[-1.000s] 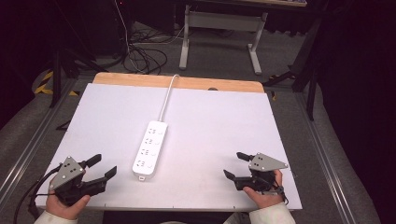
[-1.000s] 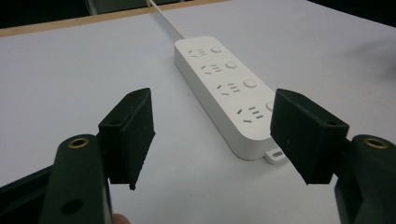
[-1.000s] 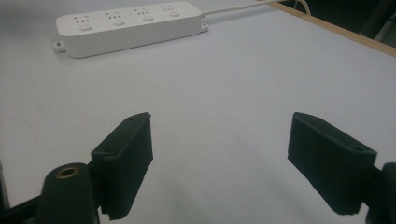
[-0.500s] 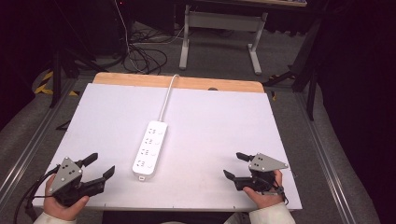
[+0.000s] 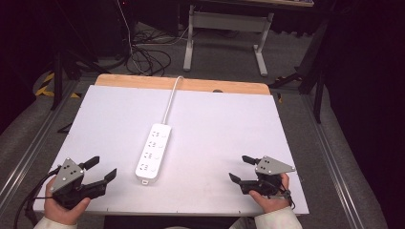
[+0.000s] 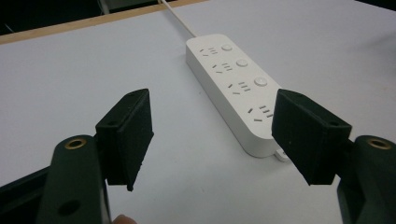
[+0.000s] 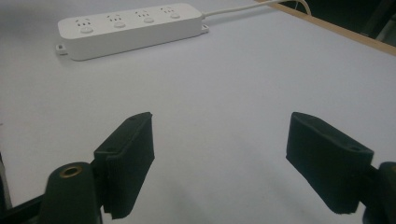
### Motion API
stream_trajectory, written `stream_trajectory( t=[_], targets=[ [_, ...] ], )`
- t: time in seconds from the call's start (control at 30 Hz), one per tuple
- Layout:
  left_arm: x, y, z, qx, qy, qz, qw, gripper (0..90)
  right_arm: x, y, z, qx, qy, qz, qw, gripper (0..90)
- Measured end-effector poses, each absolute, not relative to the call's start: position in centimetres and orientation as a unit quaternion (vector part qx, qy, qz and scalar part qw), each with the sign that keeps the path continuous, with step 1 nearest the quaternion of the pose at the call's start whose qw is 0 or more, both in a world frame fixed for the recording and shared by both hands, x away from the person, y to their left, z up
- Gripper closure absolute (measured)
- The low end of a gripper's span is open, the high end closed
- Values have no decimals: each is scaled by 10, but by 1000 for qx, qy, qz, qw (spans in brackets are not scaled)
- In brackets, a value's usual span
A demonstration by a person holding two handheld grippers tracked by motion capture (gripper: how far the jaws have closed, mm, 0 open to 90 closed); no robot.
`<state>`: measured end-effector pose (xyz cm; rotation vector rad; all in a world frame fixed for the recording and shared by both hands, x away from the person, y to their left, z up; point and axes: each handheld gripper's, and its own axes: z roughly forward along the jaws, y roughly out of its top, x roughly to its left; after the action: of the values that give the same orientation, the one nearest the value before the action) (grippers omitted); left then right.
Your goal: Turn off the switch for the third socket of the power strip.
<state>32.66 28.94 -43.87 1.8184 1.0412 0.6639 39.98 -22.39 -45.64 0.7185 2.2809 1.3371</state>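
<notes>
Resting at the near corners of the white table (image 5: 229,119), the left gripper (image 5: 102,169) and the right gripper (image 5: 241,168) each had two blocky matte-black jaws spread wide, holding nothing. Between them, nearer the left one, lay one smooth white power strip (image 5: 153,153), a rounded bar with four outlets and four round buttons. Its single white cord (image 5: 171,96) ran away over the far wooden edge (image 5: 143,82).

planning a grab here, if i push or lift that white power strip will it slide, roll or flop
The power strip is a long, flat, hard-looking block lying on the smooth white table, so it will probably slide rather than roll or tip. Its body looks rigid. The cord runs off the far edge, so it may tug and swing the strip when lifted.
</notes>
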Motion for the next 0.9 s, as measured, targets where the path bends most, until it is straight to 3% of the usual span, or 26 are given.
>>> stream_trajectory(
  t=[0.9],
  targets=[
    [357, 256, -401, 757, 402, 243, 454, 296, 401, -222, -458, 253, 820, 475, 196, 242]
  ],
)
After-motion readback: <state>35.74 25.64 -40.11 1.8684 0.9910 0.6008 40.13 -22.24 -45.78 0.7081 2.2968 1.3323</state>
